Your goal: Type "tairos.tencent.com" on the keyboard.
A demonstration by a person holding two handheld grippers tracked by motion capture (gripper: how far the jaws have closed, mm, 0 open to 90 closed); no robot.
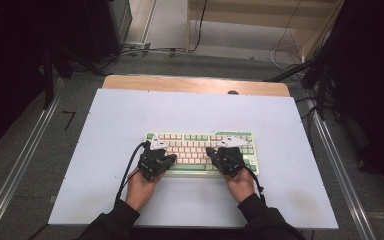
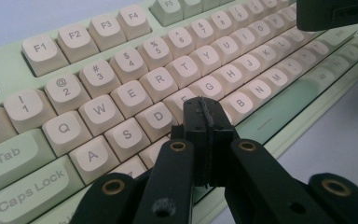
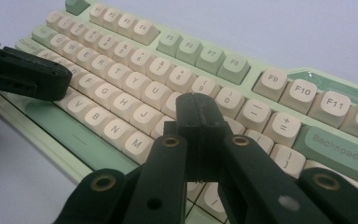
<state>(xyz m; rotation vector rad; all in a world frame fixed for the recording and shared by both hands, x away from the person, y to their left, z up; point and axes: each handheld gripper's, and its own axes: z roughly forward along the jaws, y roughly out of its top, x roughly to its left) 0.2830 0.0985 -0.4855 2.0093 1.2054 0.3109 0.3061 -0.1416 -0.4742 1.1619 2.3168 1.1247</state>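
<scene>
Both your grippers rest over the keyboard [image 1: 200, 150], fingers closed on nothing.
The keyboard lies mid-table [image 1: 105, 120]; your left gripper [image 1: 156, 148] sits at its 8 o'clock near F, your right gripper [image 1: 228, 145] at 4 o'clock.

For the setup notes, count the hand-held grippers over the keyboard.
2. The left hand-held gripper is over the keyboard's left half; the right hand-held gripper is over its right half. Both are shut.

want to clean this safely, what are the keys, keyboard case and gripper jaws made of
Keys: likely matte plastic, with moulded edges and printed legends.
Keyboard case: likely pale green plastic, with a slight sheen.
Left gripper and right gripper jaws: black, dull, probably plastic; brass-looking rivets.
</scene>
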